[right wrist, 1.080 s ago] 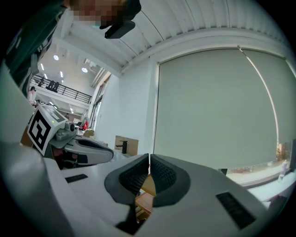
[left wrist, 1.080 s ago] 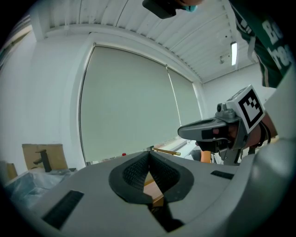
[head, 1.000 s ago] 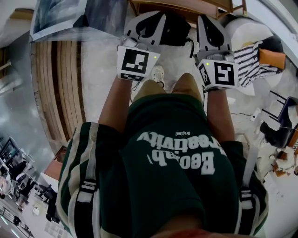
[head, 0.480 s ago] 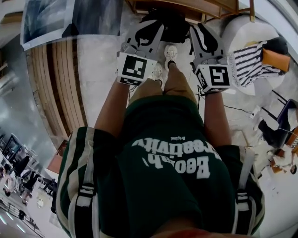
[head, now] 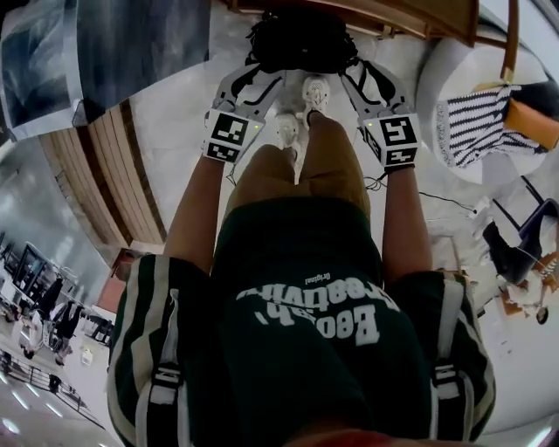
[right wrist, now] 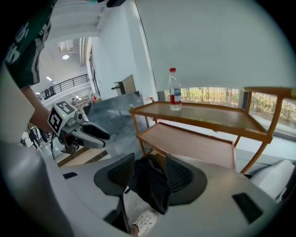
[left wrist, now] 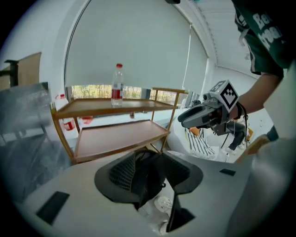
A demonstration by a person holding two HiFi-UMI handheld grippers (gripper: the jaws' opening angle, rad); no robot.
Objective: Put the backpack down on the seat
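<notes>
The black backpack lies low in front of my feet, by the wooden shelf cart. What it rests on I cannot tell. My left gripper reaches its left side and my right gripper its right side. In the left gripper view the left gripper has black backpack fabric in the gap between its pads. In the right gripper view the right gripper stands the same way around the backpack. Both sets of jaws have just been opening, and the pads do not look pressed on the fabric.
The cart has two wooden shelves, with a water bottle on the top one. My white shoes stand just behind the backpack. A white seat with a striped cloth is to the right, slatted wood flooring to the left.
Both grippers have sunk and moved away from me with the backpack, which now sits lower in front of the cart. I have bent further forward.
</notes>
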